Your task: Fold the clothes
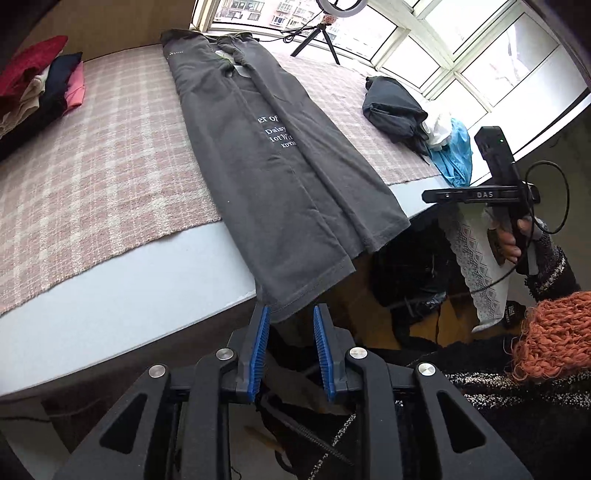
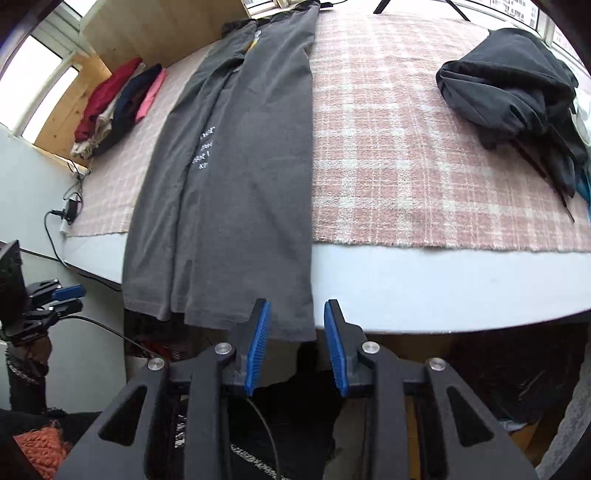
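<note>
Left gripper near "Daisy"-lettered grey shirt

A pink plaid blanket is spread over the white table; a black tripod is set by the windows.

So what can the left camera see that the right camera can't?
Only the left wrist view shows the ring light tripod, the blue cloth and the person's hand holding the right gripper's handle. Only the right wrist view shows the charger and cable at the table's edge. Both show the long gray garment, the folded stack, the dark bundle and the pink plaid blanket.
</note>
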